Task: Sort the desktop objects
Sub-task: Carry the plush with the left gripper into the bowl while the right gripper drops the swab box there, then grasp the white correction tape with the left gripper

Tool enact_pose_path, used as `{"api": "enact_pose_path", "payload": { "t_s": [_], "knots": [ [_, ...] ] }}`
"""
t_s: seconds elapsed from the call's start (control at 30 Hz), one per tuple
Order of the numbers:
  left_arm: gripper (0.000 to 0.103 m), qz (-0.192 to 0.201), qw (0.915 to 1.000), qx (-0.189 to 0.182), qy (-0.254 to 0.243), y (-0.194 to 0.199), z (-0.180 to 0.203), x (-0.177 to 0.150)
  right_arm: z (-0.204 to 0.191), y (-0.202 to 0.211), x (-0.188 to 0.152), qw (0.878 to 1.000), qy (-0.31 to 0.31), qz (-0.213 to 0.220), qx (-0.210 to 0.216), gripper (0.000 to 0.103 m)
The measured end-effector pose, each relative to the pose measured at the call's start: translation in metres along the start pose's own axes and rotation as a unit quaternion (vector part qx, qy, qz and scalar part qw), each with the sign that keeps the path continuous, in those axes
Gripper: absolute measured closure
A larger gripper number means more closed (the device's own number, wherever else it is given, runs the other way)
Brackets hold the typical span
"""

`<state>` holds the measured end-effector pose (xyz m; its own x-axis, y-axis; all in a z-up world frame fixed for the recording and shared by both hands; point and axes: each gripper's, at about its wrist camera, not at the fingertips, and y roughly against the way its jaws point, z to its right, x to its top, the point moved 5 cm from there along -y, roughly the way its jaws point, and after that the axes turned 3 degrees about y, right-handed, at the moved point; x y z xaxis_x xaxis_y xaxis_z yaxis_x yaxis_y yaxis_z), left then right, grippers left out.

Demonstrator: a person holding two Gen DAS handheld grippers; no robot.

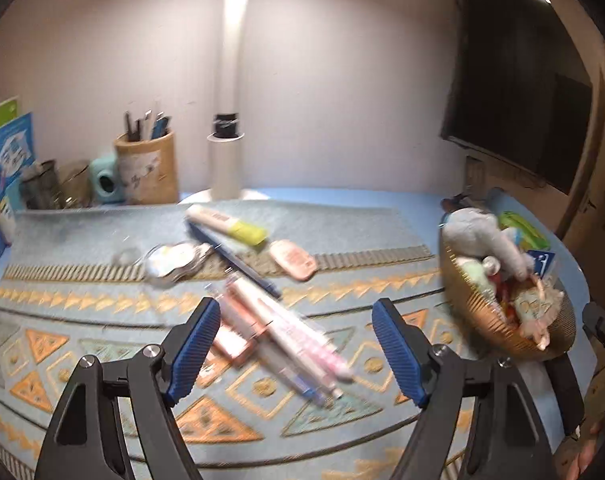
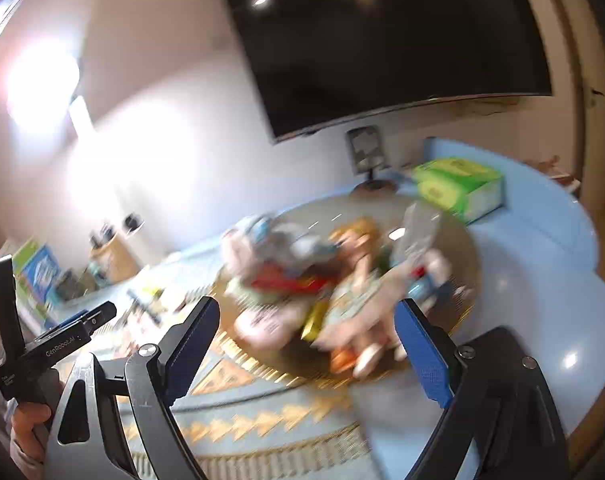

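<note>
Books (image 1: 10,160) stand at the far left of the desk (image 1: 342,196), by the wall. Next to them are two small cups (image 1: 58,188), a little green toy (image 1: 104,180) and a tan pot (image 1: 148,172) full of pens. A white lamp pole (image 1: 226,160) stands behind, near the middle.

A mat (image 1: 102,320) with orange triangles covers the desk. On it lie a shiny watch (image 1: 174,264), a marker (image 1: 226,224) with a yellow cap, a long blue pen (image 1: 238,260) and a pink eraser (image 1: 294,260). Closer in, a bunch of pink pens (image 1: 286,340) lies in a pile.

The left gripper (image 1: 294,354) hangs just above the pink pens. Its blue pads (image 1: 194,344) are spread wide and hold nothing.

To the right sits a gold basket (image 1: 478,312) near the mat's edge. It is full of soft toys, with a grey one (image 1: 482,232) on top.

In the right wrist view the picture is blurry. The right gripper (image 2: 306,354) is over the near rim of the basket (image 2: 262,368), spread wide and empty. A green box (image 2: 458,184) lies on the desk behind the basket. A big black screen (image 2: 382,40) hangs on the wall. A hand (image 2: 26,428) holds the left gripper at the left edge.
</note>
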<state>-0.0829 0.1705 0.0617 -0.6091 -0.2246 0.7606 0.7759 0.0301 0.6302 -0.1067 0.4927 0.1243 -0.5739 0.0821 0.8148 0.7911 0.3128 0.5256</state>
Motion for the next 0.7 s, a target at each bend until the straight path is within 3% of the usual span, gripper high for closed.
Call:
{"api": "enact_pose_path", "payload": {
  "t_s": [0.1, 0.2, 0.5, 0.7],
  "knots": [
    [0.027, -0.003, 0.9988, 0.046, 0.017, 0.018, -0.041, -0.019, -0.029, -0.006, -0.010, 0.999, 0.030, -0.017, 0.013, 0.014],
    [0.027, -0.003, 0.9972, 0.068, 0.033, 0.031, -0.071, -0.031, -0.057, -0.017, -0.019, 0.997, 0.059, -0.035, 0.023, 0.014],
    [0.027, -0.011, 0.9952, 0.079, 0.057, 0.034, -0.119, -0.041, -0.120, -0.056, -0.047, 0.990, 0.109, -0.074, 0.053, 0.014],
    [0.027, -0.043, 0.9944, 0.059, 0.077, 0.014, -0.145, -0.032, -0.136, -0.097, -0.063, 0.986, 0.119, -0.100, 0.068, 0.014]
  ]
}}
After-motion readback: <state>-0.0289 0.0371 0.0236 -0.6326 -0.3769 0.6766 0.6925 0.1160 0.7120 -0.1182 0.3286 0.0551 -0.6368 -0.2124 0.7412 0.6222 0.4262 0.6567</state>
